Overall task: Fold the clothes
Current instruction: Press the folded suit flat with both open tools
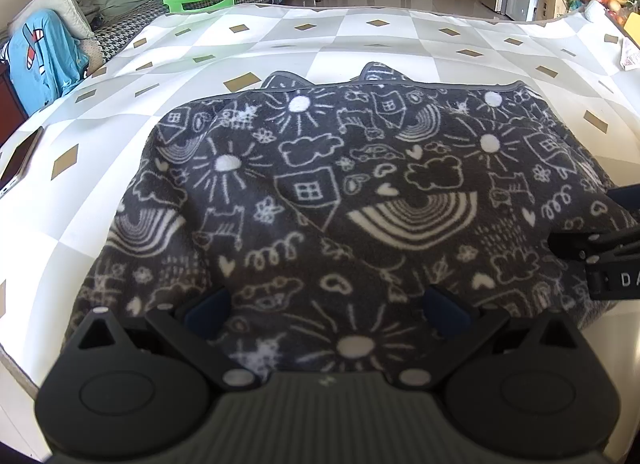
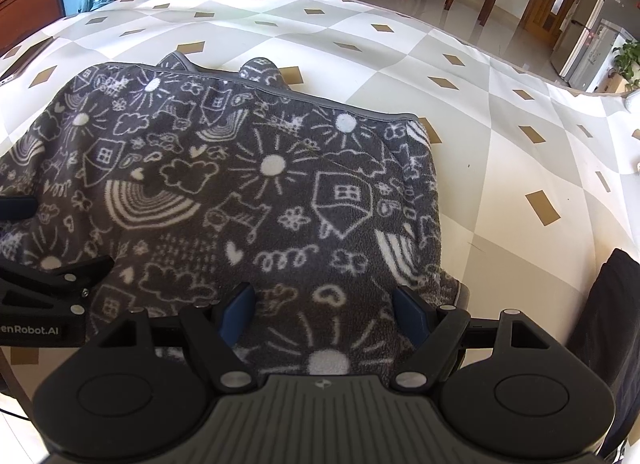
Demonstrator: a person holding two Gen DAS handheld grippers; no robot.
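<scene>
The fleece (image 1: 320,184) lies spread on the checked desk (image 1: 280,36), near edge toward the camera, two small ears poking out past its far hem; it looks already doubled, with a grey binding running along the far edge. The left claw (image 1: 326,310) hangs over the near edge, blue pads spread wide, cloth showing between them but nothing pinched. The right claw (image 2: 326,314) sits likewise over the near right corner, pads apart, fleece under them and not gripped; each claw shows at the side of the other's view, so the two are close together over the same edge.

Risks from here, as a judgement: the fleece is thick and layered, so a pinch may catch only the top ply and the lower one stays behind, skewing the fold; the claws being near each other, a careless closing could bunch the cloth between them instead of holding it taut; the right corner hangs close to the desk's rim, and a tug could drag it off; a phone (image 1: 18,160) lies at the left edge, and a wide sweep of fabric could knock it.
</scene>
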